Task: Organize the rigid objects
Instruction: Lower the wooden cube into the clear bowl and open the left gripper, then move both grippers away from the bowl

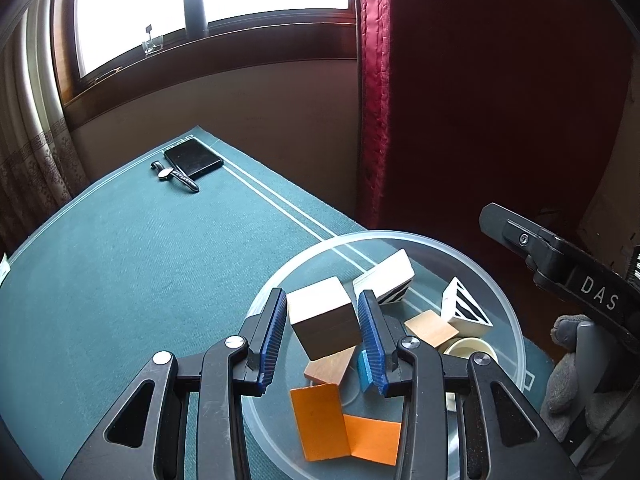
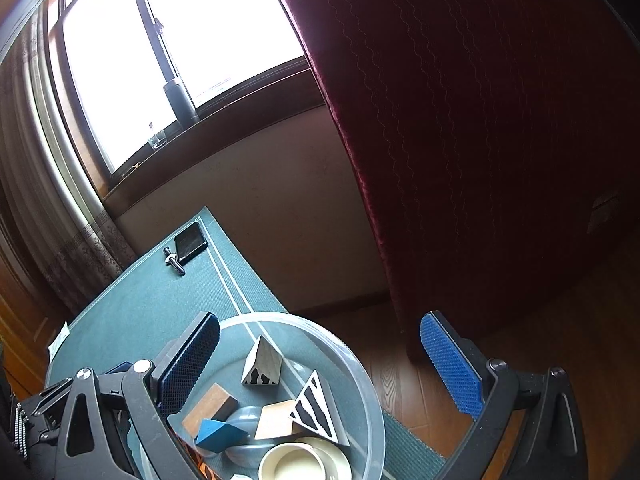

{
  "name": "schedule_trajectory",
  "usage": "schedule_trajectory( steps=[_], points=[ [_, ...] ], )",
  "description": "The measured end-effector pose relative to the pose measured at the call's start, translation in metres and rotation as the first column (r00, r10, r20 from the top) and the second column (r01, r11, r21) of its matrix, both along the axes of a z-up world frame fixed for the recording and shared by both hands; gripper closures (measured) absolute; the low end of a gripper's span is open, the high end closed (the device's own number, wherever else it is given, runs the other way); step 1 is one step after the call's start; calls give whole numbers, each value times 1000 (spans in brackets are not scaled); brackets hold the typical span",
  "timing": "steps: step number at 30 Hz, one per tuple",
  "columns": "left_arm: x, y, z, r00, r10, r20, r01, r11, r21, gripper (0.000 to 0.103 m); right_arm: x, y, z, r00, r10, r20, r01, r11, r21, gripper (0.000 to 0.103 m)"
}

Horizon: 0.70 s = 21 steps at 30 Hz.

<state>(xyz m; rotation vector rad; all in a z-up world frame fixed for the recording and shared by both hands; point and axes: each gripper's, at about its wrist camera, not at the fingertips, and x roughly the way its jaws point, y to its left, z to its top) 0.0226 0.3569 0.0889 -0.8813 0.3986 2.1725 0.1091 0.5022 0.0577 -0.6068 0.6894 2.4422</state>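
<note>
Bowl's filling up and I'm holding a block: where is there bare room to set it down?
The green mat lies bare from the clear bowl up to the wristwatch and black case at the far end. Inside the bowl it is crowded: orange pieces, striped prisms, a tape roll. The left gripper holds the wooden cube over it.

Both wrist views above bowl (image 1: 516, 320)

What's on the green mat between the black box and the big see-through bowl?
Nothing. In the left wrist view the green mat is bare from the black box to the bowl, just white lines. The wristwatch lies beside the box.
</note>
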Motion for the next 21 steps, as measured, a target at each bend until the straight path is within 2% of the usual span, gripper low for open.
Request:
schedule_trajectory(
  steps=[4, 6, 8, 21],
  points=[
    [-1, 2, -3, 1000, -3, 15, 3, 1000, -3, 60, 0, 0, -1, 1000, -7, 3, 7, 1000, 2, 1],
    [0, 2, -3, 1000, -1, 9, 1, 1000, -1, 46, -1, 0, -1, 1000, -9, 5, 9, 1000, 3, 1],
    [2, 1, -3, 1000, 2, 0, -2, 1000, -1, 40, -1, 0, -2, 1000, -11, 8, 11, 1000, 3, 1],
    [9, -9, 6, 996, 40, -82, -41, 999, -6, 32, -4, -1, -3, 999, -12, 29, 12, 1000, 4, 1]
  ],
)
